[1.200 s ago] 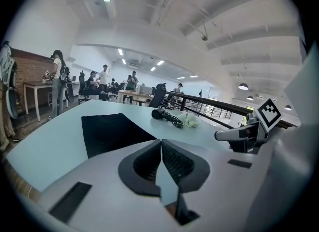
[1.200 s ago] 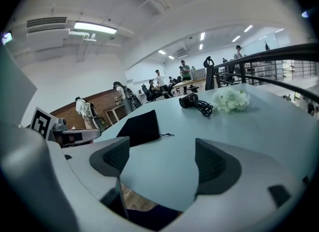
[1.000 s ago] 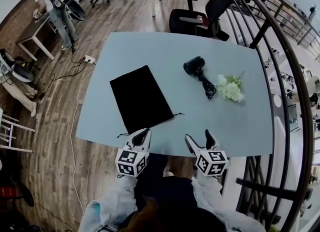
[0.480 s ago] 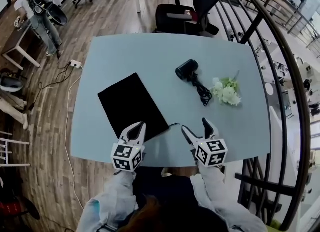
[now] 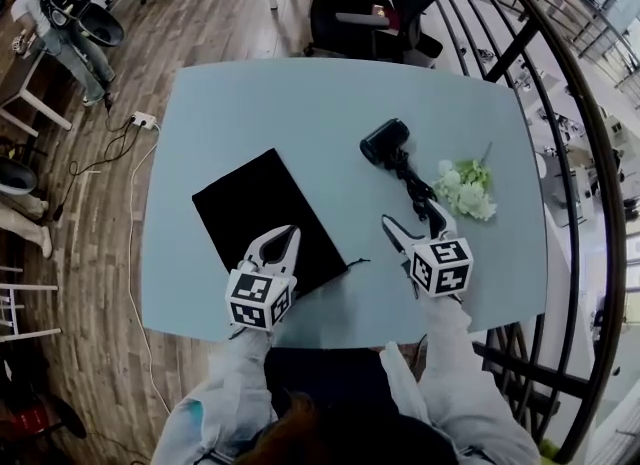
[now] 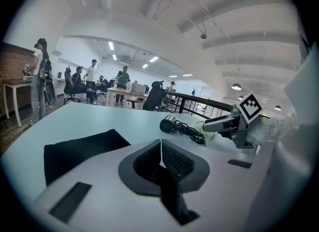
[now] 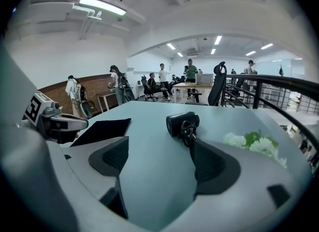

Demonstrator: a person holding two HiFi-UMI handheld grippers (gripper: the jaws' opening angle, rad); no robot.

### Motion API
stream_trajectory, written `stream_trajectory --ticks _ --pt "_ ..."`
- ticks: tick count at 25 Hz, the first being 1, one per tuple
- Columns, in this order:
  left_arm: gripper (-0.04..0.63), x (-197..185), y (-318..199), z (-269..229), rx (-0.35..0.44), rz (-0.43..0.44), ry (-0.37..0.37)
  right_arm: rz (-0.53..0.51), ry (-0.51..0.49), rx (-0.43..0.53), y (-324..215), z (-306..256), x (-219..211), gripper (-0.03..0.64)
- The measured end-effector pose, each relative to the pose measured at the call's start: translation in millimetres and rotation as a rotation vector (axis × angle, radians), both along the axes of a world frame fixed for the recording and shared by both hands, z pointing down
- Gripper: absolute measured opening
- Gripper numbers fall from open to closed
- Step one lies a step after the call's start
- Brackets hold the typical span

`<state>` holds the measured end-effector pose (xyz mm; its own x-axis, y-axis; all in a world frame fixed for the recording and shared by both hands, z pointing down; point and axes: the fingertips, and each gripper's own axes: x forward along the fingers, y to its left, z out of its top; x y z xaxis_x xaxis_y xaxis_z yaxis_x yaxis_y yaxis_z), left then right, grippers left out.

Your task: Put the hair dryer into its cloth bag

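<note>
On the table (image 5: pixel 300 103), the bag (image 5: pixel 255 208) lies flat under your left gripper (image 5: pixel 284 240), jaws pressed together, empty; part them for its mouth. The hair dryer (image 5: pixel 384 141) sits ahead of your right gripper (image 5: pixel 410 217), jaws wide, empty: take the body, not the cord (image 5: pixel 415 185). The bag's opening is hard to make out.

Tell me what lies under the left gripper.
The black cloth bag lies flat on the table. The left gripper, jaws shut, is over its near corner. The gripper covers that corner, so whether they touch cannot be told.
</note>
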<state>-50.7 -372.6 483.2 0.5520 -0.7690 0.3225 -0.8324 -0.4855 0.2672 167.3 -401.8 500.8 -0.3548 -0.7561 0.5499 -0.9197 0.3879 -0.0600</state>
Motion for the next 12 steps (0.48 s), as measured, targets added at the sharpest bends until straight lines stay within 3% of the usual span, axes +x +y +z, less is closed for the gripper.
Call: stream_trajectory --ticks 12 --pt "0.021 24 -59 15 -0.019 0.03 0.029 -0.096 0.16 -0.042 -99 33 11 0.451"
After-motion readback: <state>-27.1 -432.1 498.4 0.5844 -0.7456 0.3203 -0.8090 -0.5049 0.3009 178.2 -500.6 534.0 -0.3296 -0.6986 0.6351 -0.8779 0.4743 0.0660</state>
